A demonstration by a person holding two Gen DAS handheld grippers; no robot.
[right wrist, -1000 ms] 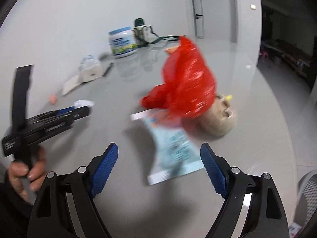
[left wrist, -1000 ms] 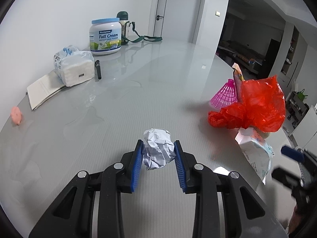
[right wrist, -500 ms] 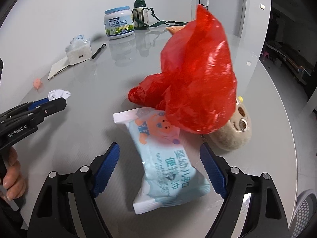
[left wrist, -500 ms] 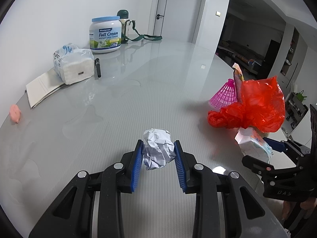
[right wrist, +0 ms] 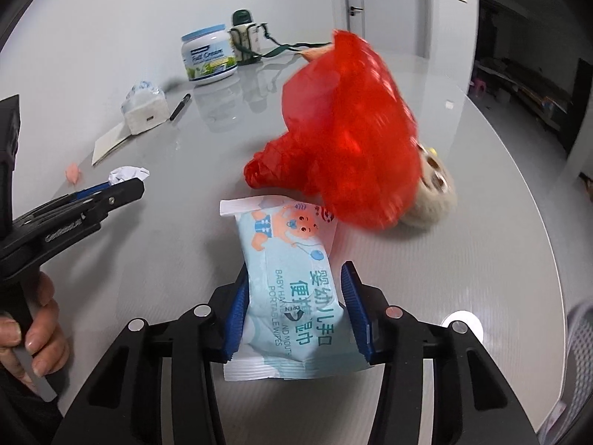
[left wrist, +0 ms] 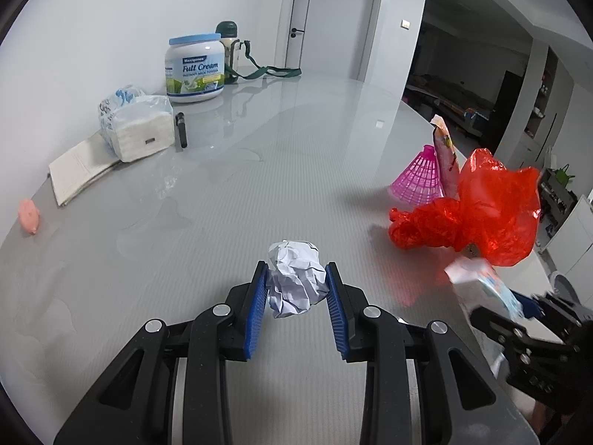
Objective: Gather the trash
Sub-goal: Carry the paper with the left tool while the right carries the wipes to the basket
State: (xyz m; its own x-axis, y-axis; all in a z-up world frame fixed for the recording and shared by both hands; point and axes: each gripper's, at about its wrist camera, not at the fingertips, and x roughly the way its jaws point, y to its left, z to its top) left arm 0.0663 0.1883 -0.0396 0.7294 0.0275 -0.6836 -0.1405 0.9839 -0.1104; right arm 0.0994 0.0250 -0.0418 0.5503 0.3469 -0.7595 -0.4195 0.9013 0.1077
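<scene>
My left gripper point(left wrist: 296, 278) is shut on a crumpled white paper ball point(left wrist: 294, 278), held just above the grey table point(left wrist: 259, 185). My right gripper point(right wrist: 294, 282) is shut on a light blue baby wipes pack point(right wrist: 292, 274), its jaws pressing the pack's sides. The pack also shows in the left wrist view point(left wrist: 481, 285), blurred. A crumpled red plastic bag point(right wrist: 348, 129) lies just beyond the pack and also shows at the right of the left wrist view point(left wrist: 478, 211). The left gripper and paper ball point(right wrist: 126, 174) appear at the left of the right wrist view.
A pink shuttlecock point(left wrist: 418, 178) and a snack wrapper point(left wrist: 446, 155) stand behind the red bag. A plush toy point(right wrist: 433, 193) lies beside the bag. A milk powder tub point(left wrist: 196, 68), flask point(left wrist: 228, 50), tissue pack point(left wrist: 137, 126), pen point(left wrist: 180, 129), booklet point(left wrist: 79, 174) and pink toy point(left wrist: 29, 215) sit far left.
My right gripper moved forward and closed on the wipes pack, which it had only straddled with open jaws before. My left gripper keeps holding the paper ball, nearly still.
</scene>
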